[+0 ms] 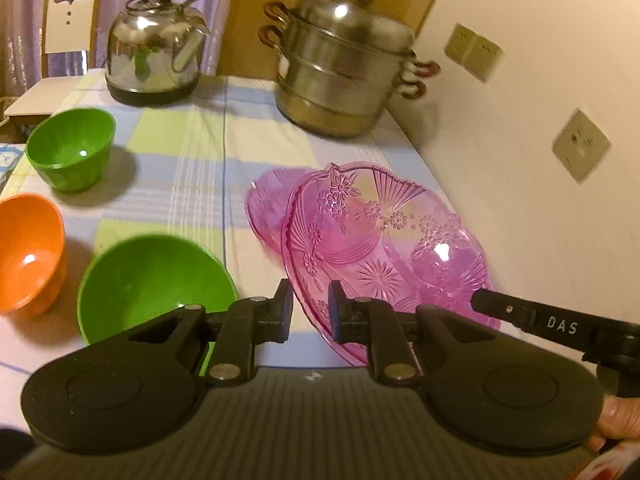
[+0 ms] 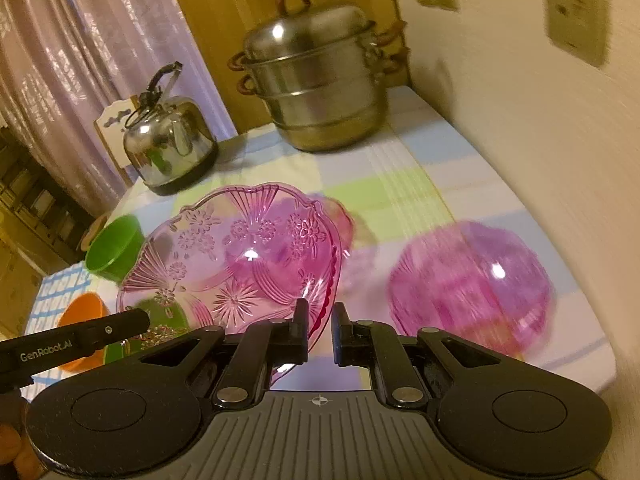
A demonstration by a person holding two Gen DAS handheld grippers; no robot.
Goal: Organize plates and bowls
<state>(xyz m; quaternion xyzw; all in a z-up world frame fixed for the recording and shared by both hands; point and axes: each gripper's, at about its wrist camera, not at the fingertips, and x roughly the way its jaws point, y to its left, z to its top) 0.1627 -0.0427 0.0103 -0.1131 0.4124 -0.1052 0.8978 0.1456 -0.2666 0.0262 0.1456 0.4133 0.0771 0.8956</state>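
Plate, pink and patterned like pressed glass, fills the lower right of my left-wrist view, tilted up off the tabletop. My left tool has its fingers narrowly apart with the plate's near rim between them; I judge it pinched there. A second pink plate lies just behind it. Two green bowls and an orange bowl sit at the left.

In the right-wrist view the same plate stands tilted at centre left. My right tool is nearly closed, its left finger against the rim at the bottom; whether it truly grips, I cannot tell. Another pink plate, blurred, lies at the right.

The plate looks stiff, slick and breakable, so I would hold the scalloped rim firmly and set it down gently.
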